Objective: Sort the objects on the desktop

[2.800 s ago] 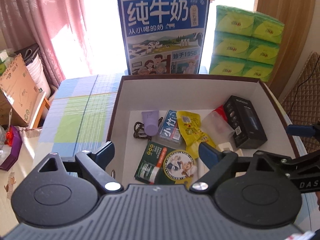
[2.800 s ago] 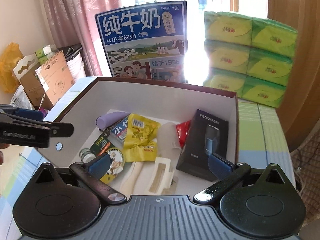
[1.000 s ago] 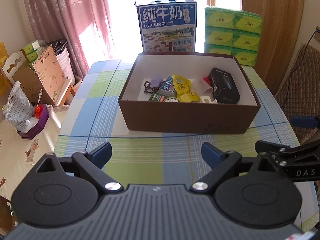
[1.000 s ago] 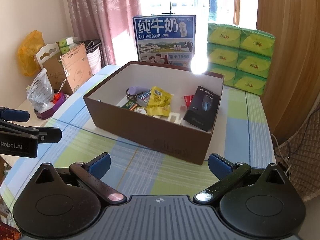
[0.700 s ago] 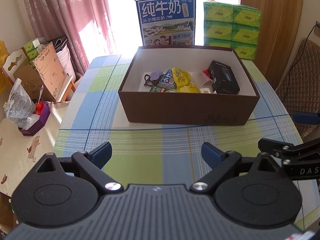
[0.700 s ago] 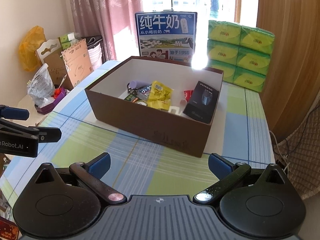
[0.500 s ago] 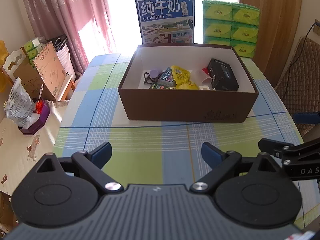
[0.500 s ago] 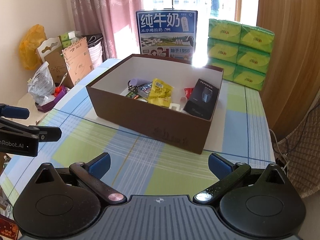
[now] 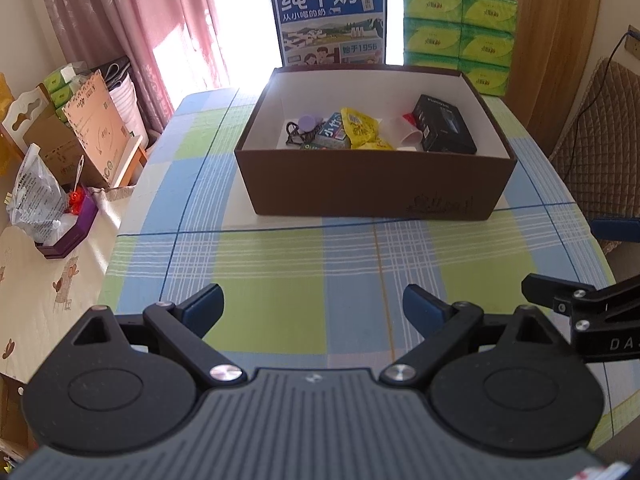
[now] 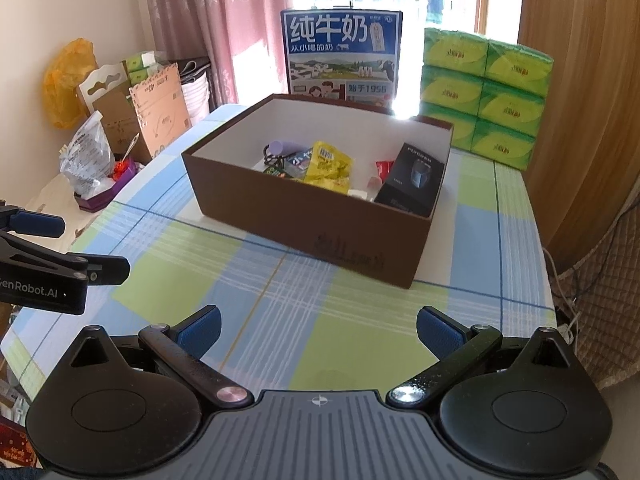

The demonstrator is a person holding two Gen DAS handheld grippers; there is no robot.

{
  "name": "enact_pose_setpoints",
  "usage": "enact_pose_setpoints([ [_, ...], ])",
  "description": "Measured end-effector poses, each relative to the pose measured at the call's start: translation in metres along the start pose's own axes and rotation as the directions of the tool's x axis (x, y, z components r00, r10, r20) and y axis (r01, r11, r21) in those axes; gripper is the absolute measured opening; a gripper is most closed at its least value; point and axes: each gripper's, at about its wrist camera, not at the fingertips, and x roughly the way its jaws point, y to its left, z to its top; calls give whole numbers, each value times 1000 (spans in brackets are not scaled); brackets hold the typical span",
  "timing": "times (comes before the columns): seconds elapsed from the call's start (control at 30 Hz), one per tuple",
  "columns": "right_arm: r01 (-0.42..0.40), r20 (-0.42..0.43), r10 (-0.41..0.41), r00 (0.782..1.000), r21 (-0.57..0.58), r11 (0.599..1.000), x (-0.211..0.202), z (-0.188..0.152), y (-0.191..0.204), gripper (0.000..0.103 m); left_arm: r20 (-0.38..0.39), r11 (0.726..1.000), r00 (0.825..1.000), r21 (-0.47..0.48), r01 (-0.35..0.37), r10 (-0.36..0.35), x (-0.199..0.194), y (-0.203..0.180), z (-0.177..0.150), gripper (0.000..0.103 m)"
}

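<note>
A brown cardboard box (image 9: 372, 184) (image 10: 304, 220) stands on the checked tablecloth ahead of both grippers. Inside lie a yellow snack packet (image 9: 362, 130) (image 10: 330, 164), a black boxed item (image 9: 442, 128) (image 10: 414, 178), a purple tube (image 9: 308, 122) (image 10: 280, 147), a blue-white packet (image 9: 332, 132) and other small items. My left gripper (image 9: 314, 308) is open and empty, well short of the box. My right gripper (image 10: 318, 328) is open and empty, also short of the box. Each gripper shows at the other view's edge.
A blue milk carton box (image 9: 328, 20) (image 10: 340, 54) and stacked green tissue packs (image 9: 456, 24) (image 10: 484, 92) stand behind the box. Cardboard boxes and bags (image 9: 72, 136) sit left of the table. A chair (image 9: 596, 120) is at right. The table edge (image 10: 548, 280) runs along the right.
Both grippers have pulled back from over the box to the near part of the table. The box now looks farther away. Both stayed open and empty.
</note>
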Motion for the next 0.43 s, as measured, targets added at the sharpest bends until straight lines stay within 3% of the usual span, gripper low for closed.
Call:
enact_pose_setpoints([
  [0.43, 5, -24, -4, 1000, 22, 1000, 6, -4, 4, 101, 14, 1000, 1000, -4, 23, -23, 2, 5, 0, 96],
])
